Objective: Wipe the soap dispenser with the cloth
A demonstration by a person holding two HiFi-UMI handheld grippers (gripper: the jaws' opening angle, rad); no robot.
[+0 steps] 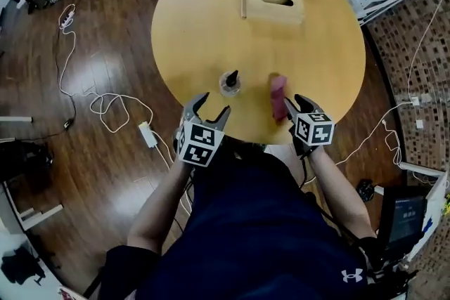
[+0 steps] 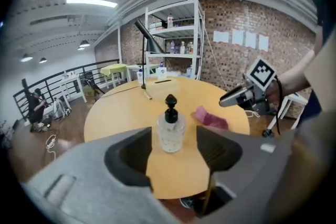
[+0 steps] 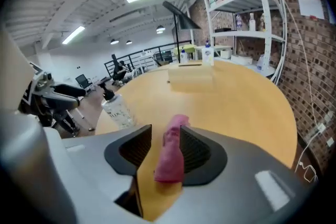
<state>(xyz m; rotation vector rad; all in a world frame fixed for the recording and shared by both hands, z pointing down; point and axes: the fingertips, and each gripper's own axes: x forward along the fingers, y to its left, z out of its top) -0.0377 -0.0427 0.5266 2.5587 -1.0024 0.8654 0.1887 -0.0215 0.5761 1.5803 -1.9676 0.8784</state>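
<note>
- We see both hands coming in over the near side of a round wooden table (image 1: 211, 24), with the wiping job not yet begun.
- The left gripper (image 1: 213, 107) has its jaws standing apart and nothing between them. It sits short of the table's rim, aimed at the soap dispenser (image 2: 171, 131).
- The dispenser, a clear bottle with a black pump, stands upright on the table near the front edge, just beyond the left jaw tips.
- The right gripper (image 1: 295, 106) also has its jaws apart, and the pink cloth (image 3: 170, 157) lies in a loose roll on the table between them, unclamped.
- The cloth sits close to the right-hand pad with open space on its other side. The wide-angle bend leaves us unsure whether it touches that pad.
- We judge the next moves to be a pinch on the cloth and a steadying hold on the bottle.
- Risk one: the cloth is off-centre, so the closing jaws may catch only a fold, and it could slip free during wiping.
- Risk two: the smooth, rounded bottle could squirt out of the pads or tip if the left jaws reach it unevenly. It is close enough to the edge to go over.
- Risk three: a wipe across the pump head could press it and spill soap.
- Cloth and bottle stand apart, so one must travel to the other.
</note>
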